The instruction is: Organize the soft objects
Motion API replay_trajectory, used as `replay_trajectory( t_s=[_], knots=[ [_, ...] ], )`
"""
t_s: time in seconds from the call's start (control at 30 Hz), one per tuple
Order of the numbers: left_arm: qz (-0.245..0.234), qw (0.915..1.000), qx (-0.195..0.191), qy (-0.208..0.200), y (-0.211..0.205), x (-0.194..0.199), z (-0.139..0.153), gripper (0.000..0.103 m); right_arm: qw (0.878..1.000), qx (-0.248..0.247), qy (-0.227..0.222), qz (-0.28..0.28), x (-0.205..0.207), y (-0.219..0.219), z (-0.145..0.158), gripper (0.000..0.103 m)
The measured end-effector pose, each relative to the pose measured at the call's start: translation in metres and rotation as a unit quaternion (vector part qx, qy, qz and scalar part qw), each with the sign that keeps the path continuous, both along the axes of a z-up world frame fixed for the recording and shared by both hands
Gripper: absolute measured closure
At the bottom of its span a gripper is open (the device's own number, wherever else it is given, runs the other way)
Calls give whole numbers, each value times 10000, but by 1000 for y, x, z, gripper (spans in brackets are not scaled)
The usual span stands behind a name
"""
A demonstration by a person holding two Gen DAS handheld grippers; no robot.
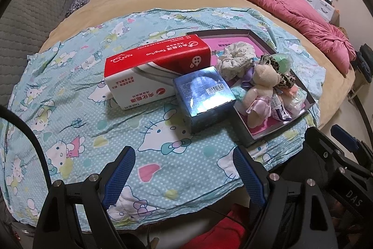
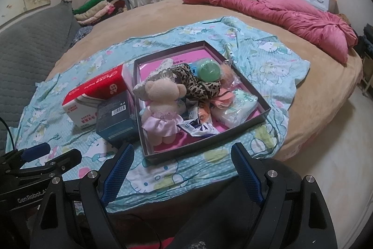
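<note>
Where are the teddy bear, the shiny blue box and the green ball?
teddy bear [image 2: 160, 95]: right wrist view, on its head.
shiny blue box [image 1: 205, 97]: left wrist view, on its top face.
green ball [image 2: 208, 71]: right wrist view, on its rounded front.

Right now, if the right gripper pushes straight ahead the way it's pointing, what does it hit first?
Most likely the near wall of the dark tray, with the teddy bear just beyond it. The right gripper has its jaws open and empty; depth is hard to judge.

Teddy bear [image 2: 160, 99], scrunchies [image 2: 200, 83] heaped inside the shallow box [image 2: 242, 78].
</note>
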State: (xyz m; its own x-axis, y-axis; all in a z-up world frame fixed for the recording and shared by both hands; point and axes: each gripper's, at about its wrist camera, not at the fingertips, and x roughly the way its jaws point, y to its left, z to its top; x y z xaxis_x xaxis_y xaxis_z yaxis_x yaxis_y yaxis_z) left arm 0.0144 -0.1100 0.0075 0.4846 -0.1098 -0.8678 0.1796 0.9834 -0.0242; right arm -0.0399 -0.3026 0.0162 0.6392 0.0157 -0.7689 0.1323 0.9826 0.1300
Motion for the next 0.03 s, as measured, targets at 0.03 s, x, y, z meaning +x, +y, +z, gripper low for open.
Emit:
replay_trajectory(
  t_s=[0.03],
  knots=[
    [8,10000,-11,16,1,0,-2,18,10000,-5,19,28,1,1,-1,17]
  ],
)
